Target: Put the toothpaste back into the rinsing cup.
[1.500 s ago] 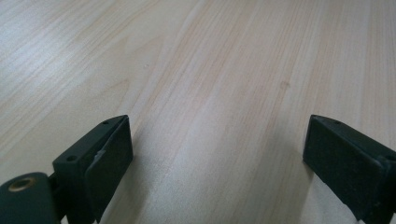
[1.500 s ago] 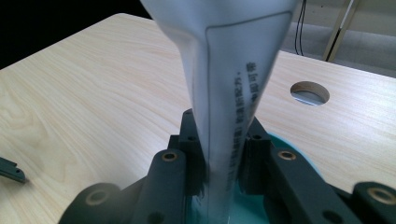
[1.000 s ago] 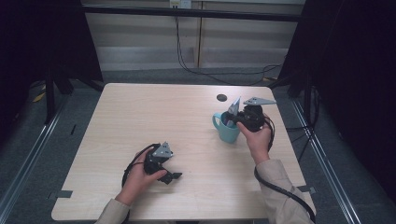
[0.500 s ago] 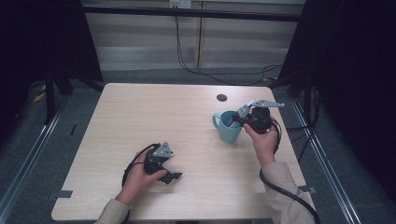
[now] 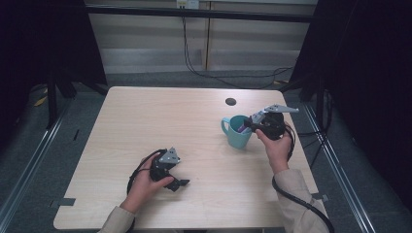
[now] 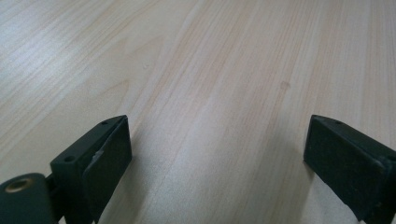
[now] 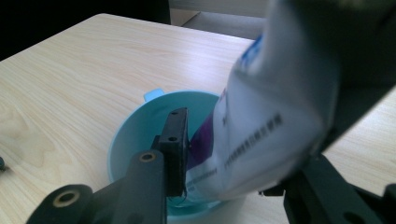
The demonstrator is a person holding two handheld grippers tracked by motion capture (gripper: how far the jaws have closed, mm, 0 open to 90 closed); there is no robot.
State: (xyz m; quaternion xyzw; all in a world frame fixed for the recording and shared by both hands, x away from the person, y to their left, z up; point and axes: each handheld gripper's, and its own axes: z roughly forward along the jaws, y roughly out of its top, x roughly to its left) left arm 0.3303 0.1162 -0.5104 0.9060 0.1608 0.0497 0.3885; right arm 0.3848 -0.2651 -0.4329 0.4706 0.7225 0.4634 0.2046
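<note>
A teal mug (image 5: 237,136) stands on the light wooden table (image 5: 145,121), right of its middle. My right gripper (image 5: 250,125) hangs over the mug's rim, held by a hand. Its jaws have just been opening. Between them a white and purple tube (image 7: 261,121) leans down into the mug (image 7: 135,140), resting against the right jaw, and I see no squeeze on it. The purple end of the tube (image 5: 241,128) shows inside the mug. My left gripper (image 5: 179,183) lies open on the table near the front, with bare wood (image 6: 210,70) between its jaws.
A small black round hole (image 5: 231,101) sits in the table behind the mug. Dark frame posts stand on both sides of the table. Cables run across the floor at the back and trail from my right gripper off the right edge.
The right gripper has shifted a little to the right above the mug and its jaws stand wider around the tube. The left hand and gripper have not moved.
</note>
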